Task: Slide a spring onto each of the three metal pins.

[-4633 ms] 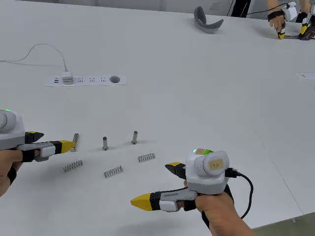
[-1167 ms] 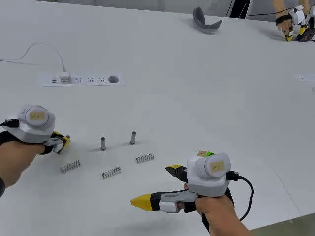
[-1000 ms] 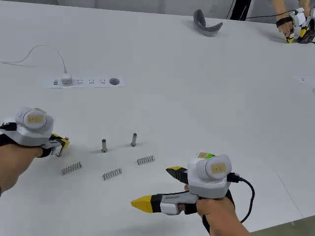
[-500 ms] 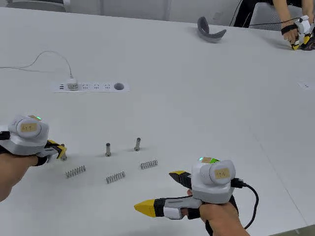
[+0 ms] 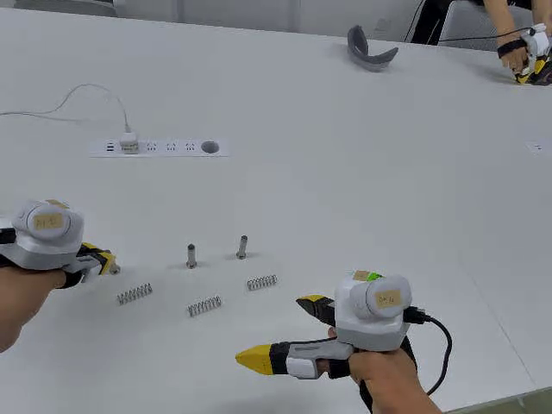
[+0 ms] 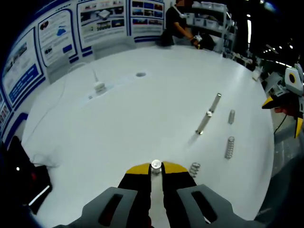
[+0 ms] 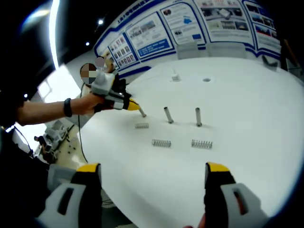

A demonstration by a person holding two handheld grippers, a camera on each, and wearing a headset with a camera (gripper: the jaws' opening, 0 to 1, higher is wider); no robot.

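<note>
Pin (image 6: 156,164) clamped between left gripper (image 6: 156,168) tips, right gripper (image 7: 152,167) jaws wide apart

left gripper (image 5: 105,261), right gripper (image 5: 276,330): pale grey housings, tan labels, black jaws, yellow tips. right: green light (image 5: 366,277), black cable (image 5: 435,341). left wrist: black band (image 7: 68,107).

Left hand-held gripper (image 5: 102,261) pinches a pin (image 5: 113,269); right hand-held gripper (image 5: 274,330) gapes near three loose springs (image 5: 204,306)

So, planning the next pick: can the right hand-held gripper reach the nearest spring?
Probably yes: the right hand-held gripper is open and the table between it and that spring looks bare.
</note>
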